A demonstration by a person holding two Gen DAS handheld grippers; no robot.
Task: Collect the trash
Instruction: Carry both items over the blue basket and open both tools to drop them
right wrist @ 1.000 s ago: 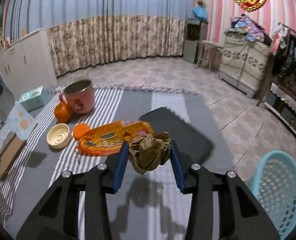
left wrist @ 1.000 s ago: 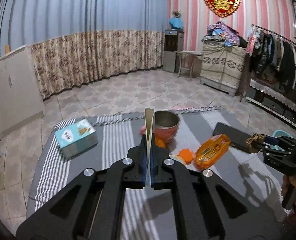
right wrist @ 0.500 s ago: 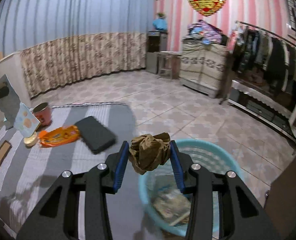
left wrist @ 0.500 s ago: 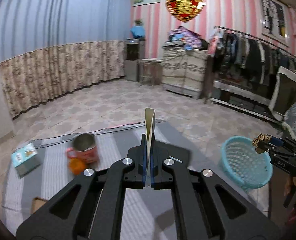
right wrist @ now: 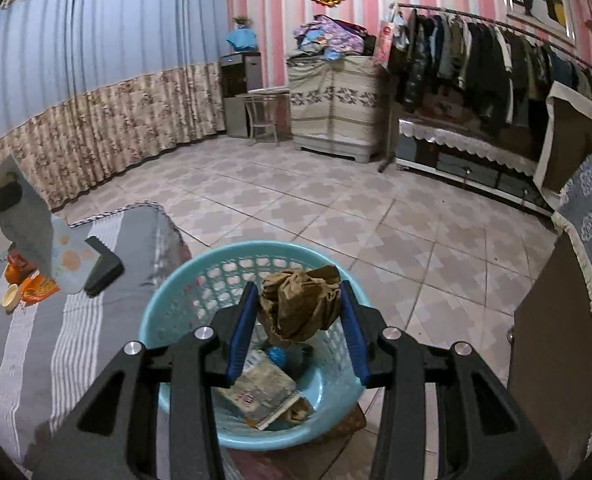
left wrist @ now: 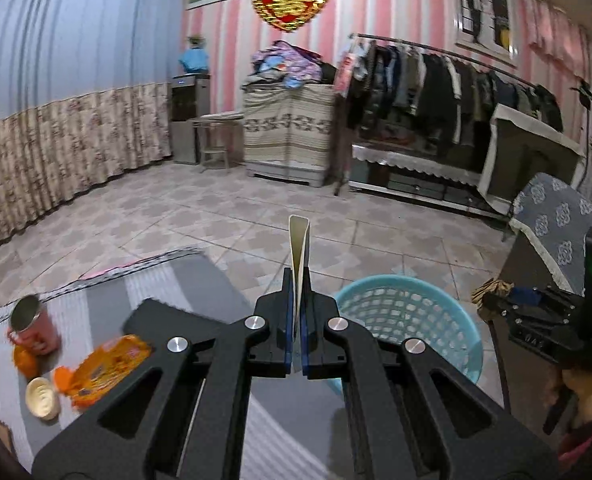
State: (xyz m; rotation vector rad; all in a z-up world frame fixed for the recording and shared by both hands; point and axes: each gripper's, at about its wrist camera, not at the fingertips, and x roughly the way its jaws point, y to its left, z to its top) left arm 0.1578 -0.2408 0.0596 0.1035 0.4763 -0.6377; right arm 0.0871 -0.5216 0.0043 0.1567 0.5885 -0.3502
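My right gripper is shut on a crumpled brown paper wad and holds it right above the light-blue mesh basket, which holds some trash. My left gripper is shut on a thin flat paper card, seen edge-on, above the table's right end, left of the basket. The right gripper with its wad shows at the right in the left wrist view. The card shows at the left in the right wrist view.
On the grey striped table lie a black pad, an orange wrapper, a pink mug, an orange fruit and a small cream dish. A brown cabinet stands right of the basket. Tiled floor lies beyond.
Both grippers have swung right, away from the table items. My right gripper with the wad has come over the basket; my left with the card has neared the table's right end.
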